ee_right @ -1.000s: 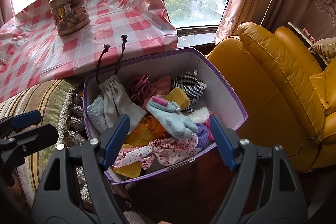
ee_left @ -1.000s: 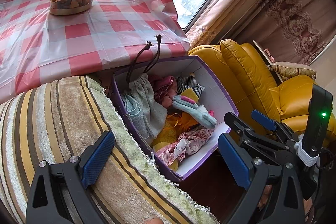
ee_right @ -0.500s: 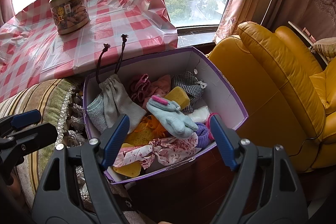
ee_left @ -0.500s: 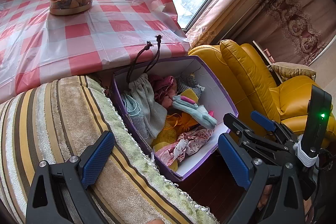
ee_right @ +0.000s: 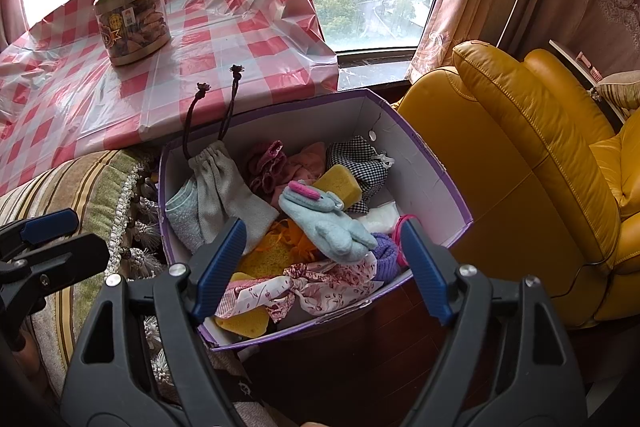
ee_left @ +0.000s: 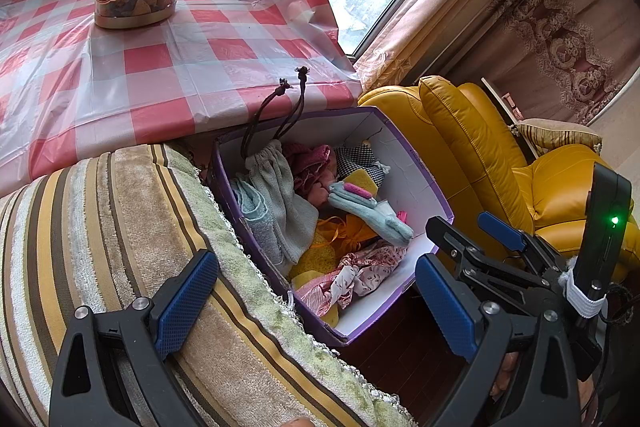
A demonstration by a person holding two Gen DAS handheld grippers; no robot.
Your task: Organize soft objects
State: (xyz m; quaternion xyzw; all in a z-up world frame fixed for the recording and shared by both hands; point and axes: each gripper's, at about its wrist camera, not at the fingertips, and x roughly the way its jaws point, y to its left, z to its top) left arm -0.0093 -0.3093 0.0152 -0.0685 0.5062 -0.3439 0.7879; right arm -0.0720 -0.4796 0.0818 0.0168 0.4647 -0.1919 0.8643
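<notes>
Right claw (ee_right: pixel 322 267): spread, empty, above box (ee_right: pixel 424 163).
Left claw (ee_left: pixel 316 299): spread, empty.
Risk: glove (ee_right: pixel 332 223) ahead could snag neighbouring cloth.

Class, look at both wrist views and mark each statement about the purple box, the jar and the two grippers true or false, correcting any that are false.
1. The purple box holds a heap of soft items. True.
2. The jar stands inside the box. False: it stands on the checked tablecloth.
3. The right gripper is shut on the light blue glove. False: its jaws stand open and hold nothing.
4. The grey drawstring pouch's cords hang over the box's back wall. True.
5. The left gripper holds a sponge. False: it is open and empty.
</notes>
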